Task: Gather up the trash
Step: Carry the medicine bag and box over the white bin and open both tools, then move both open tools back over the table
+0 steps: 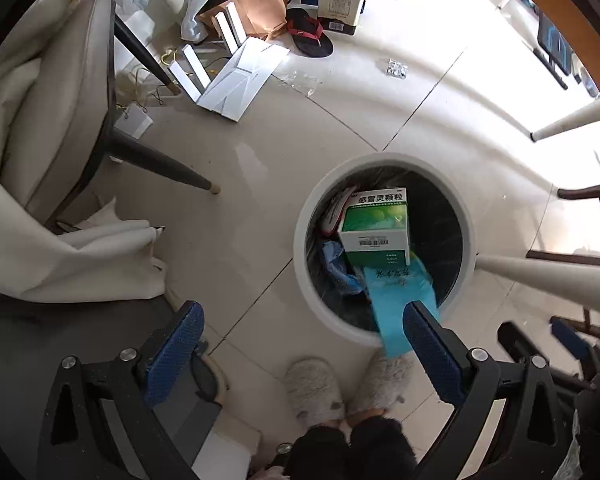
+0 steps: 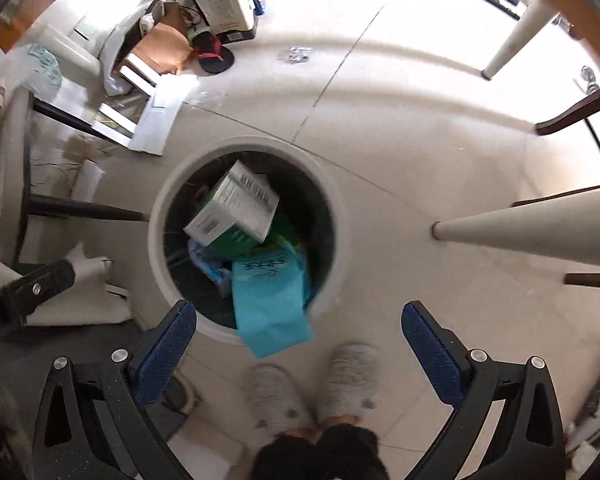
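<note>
**Both claws wide over the bin**

I see the green and white box (image 1: 374,224) lying tilted on top of the trash inside the round white bin (image 1: 304,256), with a light blue bag (image 1: 396,300) draped from the box over the bin's near rim. A crumpled darker blue wrapper (image 1: 338,264) sits beside the box against the black liner. In the right wrist view the same box (image 2: 232,208) shows a white printed side, and the blue bag (image 2: 270,304) hangs out over the rim of the bin (image 2: 156,240) toward me.

My left claw (image 1: 302,350) has its jaws spread fully with nothing between the blue pads; the right one (image 2: 300,350) is just as wide and also has hold of nothing. Both point straight down.

Below them stand the person's fuzzy grey slippers (image 1: 314,390) on the tiled floor (image 1: 240,208), just beside the bin. Farther out, a chair (image 1: 60,120) stands at the left, flattened white cardboard (image 1: 240,76) lies beyond it, and a pale table leg (image 1: 548,276) reaches in from the right.
</note>
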Tool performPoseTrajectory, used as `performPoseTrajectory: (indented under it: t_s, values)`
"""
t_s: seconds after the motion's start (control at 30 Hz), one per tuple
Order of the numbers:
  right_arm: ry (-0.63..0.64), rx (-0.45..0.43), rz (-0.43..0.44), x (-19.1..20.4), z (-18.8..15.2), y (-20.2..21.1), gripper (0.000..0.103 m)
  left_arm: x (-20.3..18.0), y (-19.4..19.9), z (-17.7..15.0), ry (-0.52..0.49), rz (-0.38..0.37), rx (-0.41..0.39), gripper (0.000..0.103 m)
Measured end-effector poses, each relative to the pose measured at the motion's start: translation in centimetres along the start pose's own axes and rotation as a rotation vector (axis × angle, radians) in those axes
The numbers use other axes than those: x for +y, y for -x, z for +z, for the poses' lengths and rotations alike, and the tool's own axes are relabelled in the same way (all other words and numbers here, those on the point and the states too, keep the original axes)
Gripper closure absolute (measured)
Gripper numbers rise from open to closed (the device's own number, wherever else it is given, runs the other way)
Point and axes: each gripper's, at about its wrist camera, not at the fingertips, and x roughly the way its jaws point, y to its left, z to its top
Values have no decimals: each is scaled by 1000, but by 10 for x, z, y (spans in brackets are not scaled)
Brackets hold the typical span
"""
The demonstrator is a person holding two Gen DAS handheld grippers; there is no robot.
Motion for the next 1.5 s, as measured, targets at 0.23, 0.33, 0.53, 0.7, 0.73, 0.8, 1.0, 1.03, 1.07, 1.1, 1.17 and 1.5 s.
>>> performPoseTrajectory:
  t_s: [0.23,0.33,0.53,0.7,0.73,0.8,1.0,1.03,1.07,1.1,1.17,1.5]
  values:
    - [-8,5,-24,-8,-4,17,0,2,14,-13,-25,32,10,1]
    - [-4,2,-25,-9,-10,28,0,2,26,-19,-23,39,7,1]
    - [4,-10,-12,-7,-21,69,0,2,63,-32,-28,34,2,1]
    - [19,-29,-6,-3,-29,114,0,-1,106,-46,-36,17,-8,1]
    - [21,-32,-4,-2,-30,125,0,-1,115,-48,-39,16,-10,1]
    - [24,-36,-4,0,-34,148,0,-1,134,-53,-43,10,-7,1]
    - [24,-46,6,2,-41,224,0,0,203,-66,-63,18,-22,1]
    - [21,-46,14,2,-42,237,0,0,213,-67,-65,21,-28,1]
    - [19,-49,21,3,-43,250,0,1,225,-68,-66,25,-35,1]
    - [21,-52,24,3,-43,262,0,2,236,-69,-65,27,-41,1]
    - [24,-59,37,5,-43,289,0,4,259,-69,-62,26,-55,1]
    - [1,-68,188,0,8,396,0,-5,352,-31,-15,70,-133,1]
